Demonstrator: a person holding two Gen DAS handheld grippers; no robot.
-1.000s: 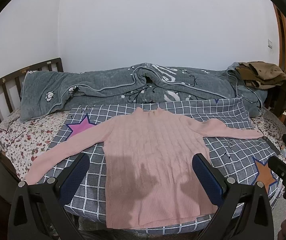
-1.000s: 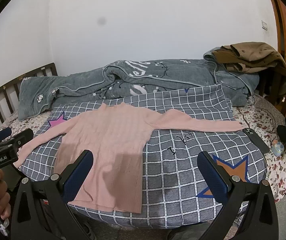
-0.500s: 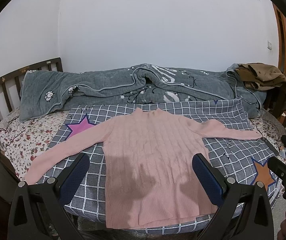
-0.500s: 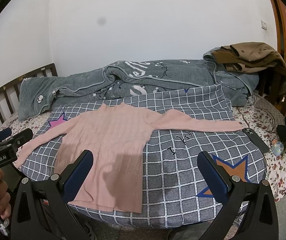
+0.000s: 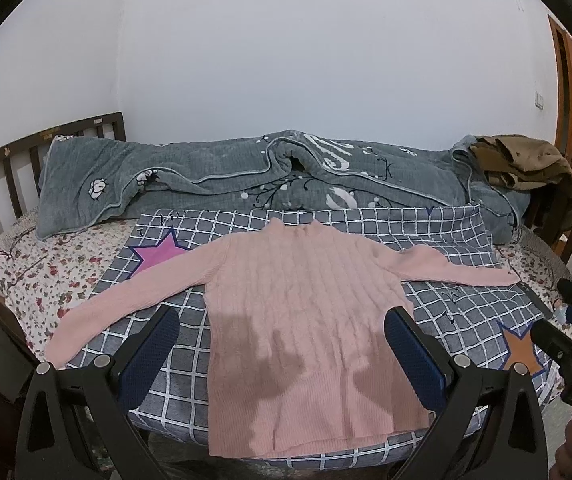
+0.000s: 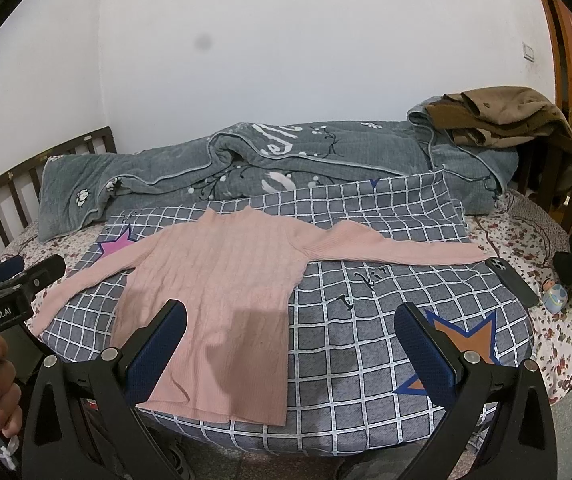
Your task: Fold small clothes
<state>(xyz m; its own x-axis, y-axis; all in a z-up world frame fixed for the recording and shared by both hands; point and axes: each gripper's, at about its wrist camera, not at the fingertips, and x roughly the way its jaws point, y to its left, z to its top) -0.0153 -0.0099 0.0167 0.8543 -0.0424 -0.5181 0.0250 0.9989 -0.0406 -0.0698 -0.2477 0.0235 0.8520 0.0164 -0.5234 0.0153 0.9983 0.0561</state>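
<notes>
A pink ribbed sweater (image 5: pixel 306 312) lies flat, front up, on a grey checked sheet (image 5: pixel 458 304), both sleeves spread out to the sides. It also shows in the right wrist view (image 6: pixel 221 284). My left gripper (image 5: pixel 281 354) is open and empty, held above the sweater's hem at the near edge of the bed. My right gripper (image 6: pixel 292 350) is open and empty, above the sweater's right hem and the checked sheet (image 6: pixel 366 320). Neither gripper touches the cloth.
A rolled grey quilt (image 5: pixel 245 184) lies along the back of the bed. Brown clothes (image 6: pixel 502 116) are piled at the back right. A dark phone (image 6: pixel 512 280) and a small round toy (image 6: pixel 556 296) lie at the right edge. A wooden headboard (image 5: pixel 9 168) stands at the left.
Both grippers have drifted very slightly; the sweater lies as before and both jaws stay open.
</notes>
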